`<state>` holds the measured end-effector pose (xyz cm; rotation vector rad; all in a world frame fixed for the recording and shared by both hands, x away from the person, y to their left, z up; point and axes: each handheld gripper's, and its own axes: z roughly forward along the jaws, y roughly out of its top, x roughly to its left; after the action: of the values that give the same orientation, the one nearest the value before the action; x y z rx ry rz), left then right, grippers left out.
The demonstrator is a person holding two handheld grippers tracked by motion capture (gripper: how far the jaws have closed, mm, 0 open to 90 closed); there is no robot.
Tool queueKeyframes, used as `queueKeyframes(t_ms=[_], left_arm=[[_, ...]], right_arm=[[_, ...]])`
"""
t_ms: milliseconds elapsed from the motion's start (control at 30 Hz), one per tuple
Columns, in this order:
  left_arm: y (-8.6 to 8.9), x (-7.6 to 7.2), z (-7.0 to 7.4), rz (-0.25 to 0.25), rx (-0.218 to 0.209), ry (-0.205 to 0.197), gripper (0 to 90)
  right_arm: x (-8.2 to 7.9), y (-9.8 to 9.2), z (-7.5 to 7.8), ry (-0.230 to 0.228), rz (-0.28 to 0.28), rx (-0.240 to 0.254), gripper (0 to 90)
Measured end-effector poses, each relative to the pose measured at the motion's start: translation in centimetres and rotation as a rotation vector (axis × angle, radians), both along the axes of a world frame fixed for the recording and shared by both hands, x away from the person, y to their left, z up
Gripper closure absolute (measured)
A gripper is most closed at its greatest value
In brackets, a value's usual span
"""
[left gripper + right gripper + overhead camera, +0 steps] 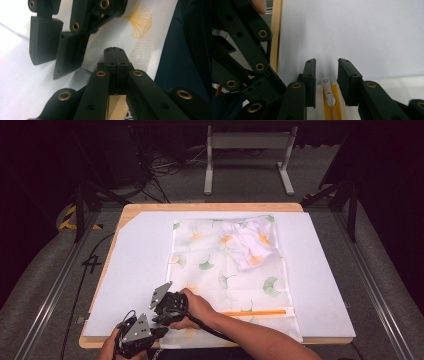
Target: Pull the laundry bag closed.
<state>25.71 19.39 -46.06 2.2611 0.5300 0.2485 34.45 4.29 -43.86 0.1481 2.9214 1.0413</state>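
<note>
At the desk's (320,270) near left, the right gripper (326,82) stands open astride the white zipper pull (328,93) of a leaf-print mesh bag (210,265). The left gripper (115,58), closed, pinches the bag's corner beside it.

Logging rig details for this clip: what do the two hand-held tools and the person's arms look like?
Both tools are black, built of linked bars joined with brass-coloured rivets and ending in flat black pads. The left tool and right tool each carry a grey three-cornered plate on top, and a black cable trails from each. The forearms are bare, with no sleeve showing.
</note>
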Motion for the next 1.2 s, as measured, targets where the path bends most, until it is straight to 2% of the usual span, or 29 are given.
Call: queueKeyframes(t_ms=[100,133,200,433,633,1000,1133,1200], left_arm=[[0.0,0.0,0.0,-0.001,0.000,0.000,90.0],[0.0,0.0,0.0,-0.002,0.000,-0.001,90.0],[0.0,0.0,0.0,-0.002,-0.001,0.000,90.0],[0.0,0.1,0.0,0.000,-0.005,0.007,90.0],[0.0,0.1,0.0,0.001,-0.009,0.011,90.0],[0.0,0.1,0.0,0.005,-0.011,0.015,90.0],[0.1,0.1,-0.1,0.006,-0.015,0.019,90.0],[0.1,0.1,-0.1,0.006,-0.014,0.017,90.0]], right_arm=[[0.0,0.0,0.0,-0.008,-0.004,-0.002,77.9],[0.1,-0.1,0.1,-0.003,-0.002,0.001,83.5],[0.1,-0.2,0.2,-0.014,-0.003,0.001,84.0],[0.0,-1.3,1.1,0.007,-0.011,0.055,84.2],[0.1,-2.4,1.5,0.013,-0.012,0.071,85.5],[0.1,-4.4,1.3,0.017,-0.032,0.074,83.1],[0.3,-4.8,0.7,0.027,-0.048,0.063,79.5],[0.3,-4.9,0.4,0.045,-0.057,0.059,73.9]])
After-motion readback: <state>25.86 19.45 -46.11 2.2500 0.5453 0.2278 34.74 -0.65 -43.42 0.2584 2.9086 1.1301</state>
